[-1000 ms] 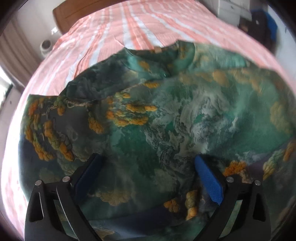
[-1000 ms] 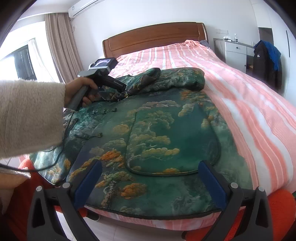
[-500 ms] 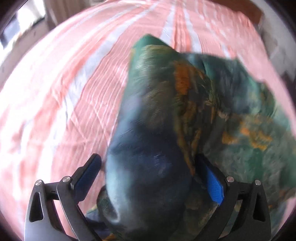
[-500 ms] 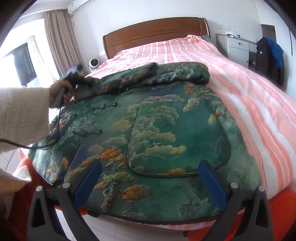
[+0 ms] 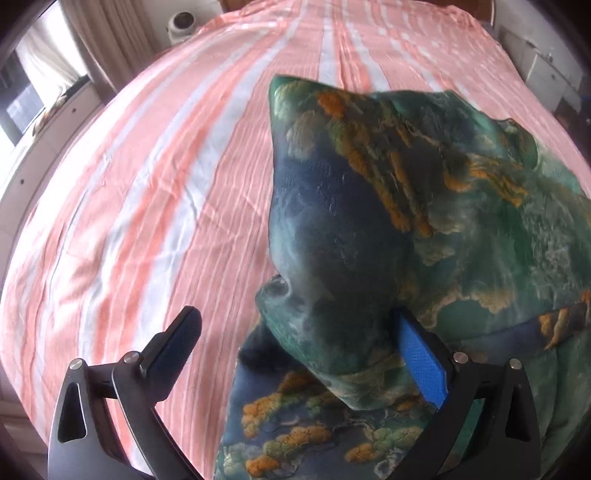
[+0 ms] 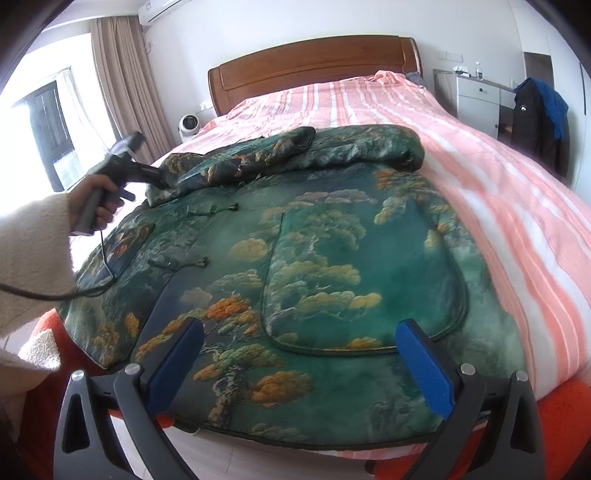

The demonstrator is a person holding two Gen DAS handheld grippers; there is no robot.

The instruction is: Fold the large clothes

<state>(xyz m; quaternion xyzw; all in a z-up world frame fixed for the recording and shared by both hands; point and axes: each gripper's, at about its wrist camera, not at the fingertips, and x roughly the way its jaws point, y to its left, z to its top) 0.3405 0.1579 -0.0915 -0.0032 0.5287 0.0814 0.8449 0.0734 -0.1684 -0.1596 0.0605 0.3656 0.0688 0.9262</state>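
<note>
Left gripper (image 5: 295,354) spread wide, folded sleeve (image 5: 332,229) lying loose between fingers, long axis toward 12 o'clock. Right gripper (image 6: 299,354) wide open, empty, over padded jacket (image 6: 314,258) hem; sleeve at 11 o'clock, nearer left.

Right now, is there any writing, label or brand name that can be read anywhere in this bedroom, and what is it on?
None can be read.
The dark jacket on the chair bears a small pale mark, too small to read.
The air conditioner is cut off at the frame's edge; no lettering shows.
The green printed garment and the striped bedsheet carry pictures and stripes only, no words.
</note>
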